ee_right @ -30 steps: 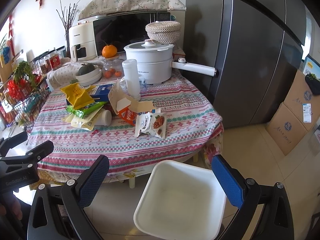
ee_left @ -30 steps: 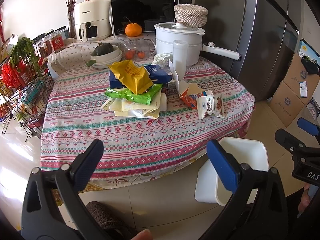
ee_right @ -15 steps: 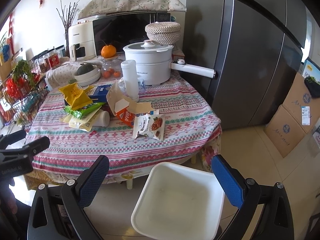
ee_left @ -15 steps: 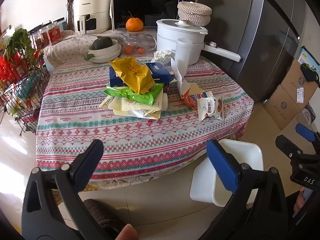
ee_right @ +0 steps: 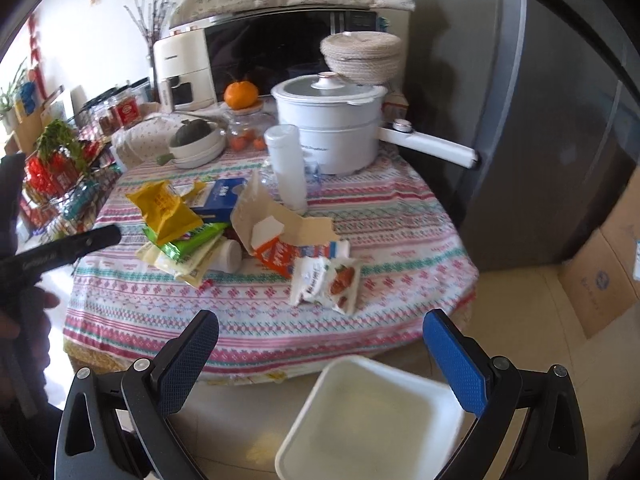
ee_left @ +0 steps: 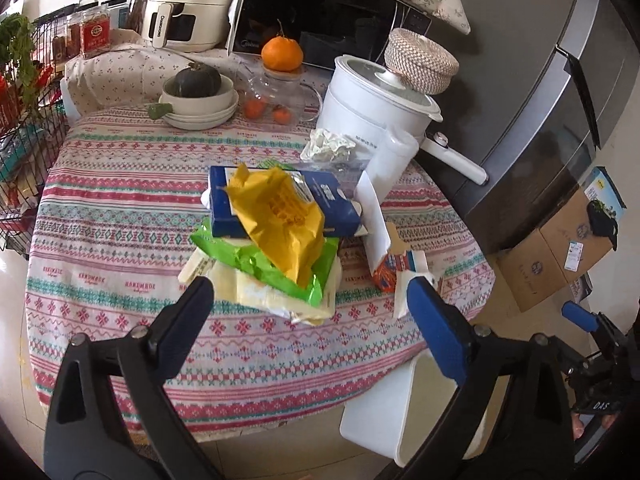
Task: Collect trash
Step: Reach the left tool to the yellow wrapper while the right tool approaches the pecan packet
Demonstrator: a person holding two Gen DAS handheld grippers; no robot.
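A heap of trash lies mid-table: a yellow bag on a blue box, a green wrapper and cream wrappers beneath. To its right are a torn orange carton and a strawberry snack wrapper. Behind lies a crumpled tissue. My left gripper hovers before the heap's near edge. Its jaws are closing but still wide, and the pads press on nothing. Nothing sits between the open fingers of my right gripper, which hangs over the table's front edge above a white bin.
At the back of the table stand a white pot, a white tumbler, a glass jar with an orange on top and stacked bowls. A wire rack stands left; a fridge and cardboard boxes right.
Both grippers have moved in toward the table. The left one has come much closer to the trash heap and rolled somewhat. Nothing has been picked up.
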